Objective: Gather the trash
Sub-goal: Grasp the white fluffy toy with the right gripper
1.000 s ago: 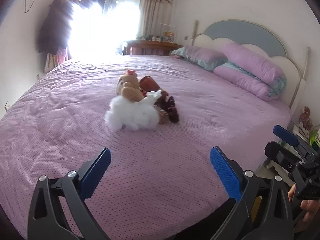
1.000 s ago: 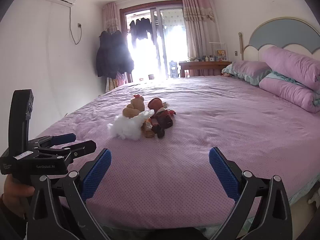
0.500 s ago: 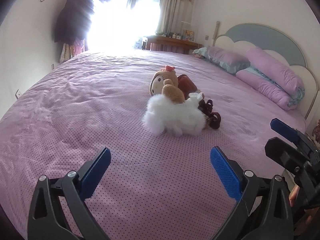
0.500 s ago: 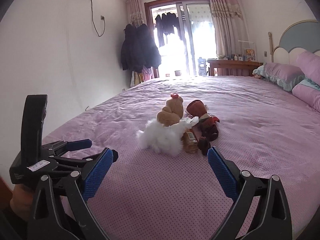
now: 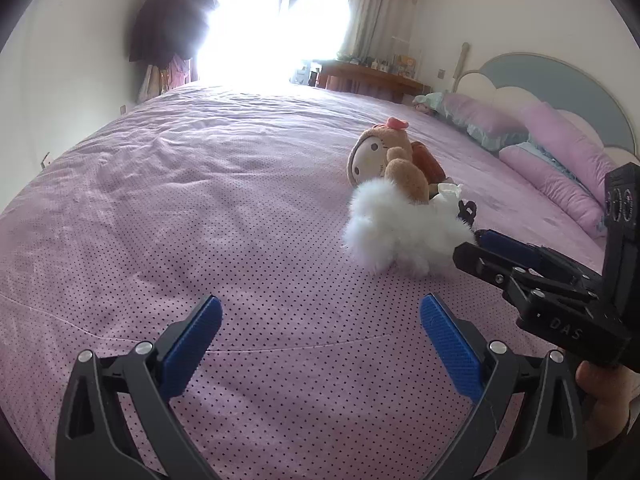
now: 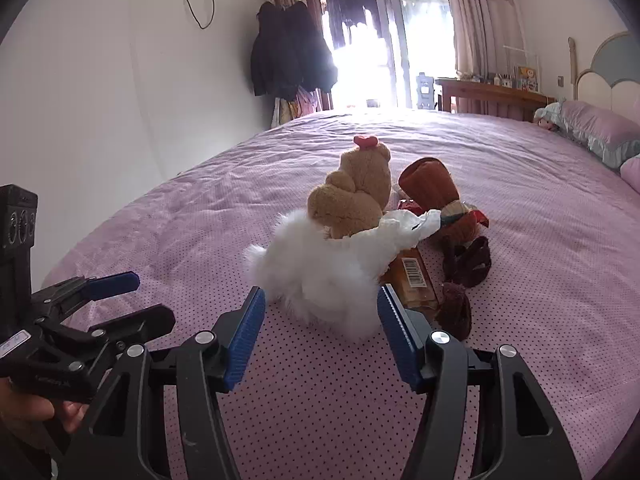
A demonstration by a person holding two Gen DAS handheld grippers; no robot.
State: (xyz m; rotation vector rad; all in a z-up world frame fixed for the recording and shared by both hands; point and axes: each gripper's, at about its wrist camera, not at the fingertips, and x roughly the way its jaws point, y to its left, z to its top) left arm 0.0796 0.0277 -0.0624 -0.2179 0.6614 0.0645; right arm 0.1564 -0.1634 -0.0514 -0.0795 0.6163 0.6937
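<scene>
A pile lies mid-bed: a white fluffy toy (image 6: 316, 268), a brown plush with a pink bow (image 6: 356, 196), a red-brown doll (image 6: 436, 196), a crumpled white tissue (image 6: 404, 226) and an amber bottle with a barcode (image 6: 414, 280). My right gripper (image 6: 320, 307) sits just in front of the fluffy toy. Its jaws are closing, with the toy's near end between the tips and the pads apart from it. My left gripper (image 5: 320, 312) is open over bare bedspread, left of the pile (image 5: 400, 232). From the left wrist view, the right gripper (image 5: 480, 248) reaches the fluffy toy's right side.
The pink dotted bedspread (image 5: 180, 200) spreads wide to the left of the pile. Pillows (image 5: 560, 160) and a headboard stand at the right. A wooden desk (image 6: 492, 96), hanging coats (image 6: 288, 56) and a bright balcony door lie beyond the bed.
Both grippers have moved in toward the pile, which now looms larger. The right gripper's jaws have narrowed from wide open and now flank the white fluffy toy's near end.
</scene>
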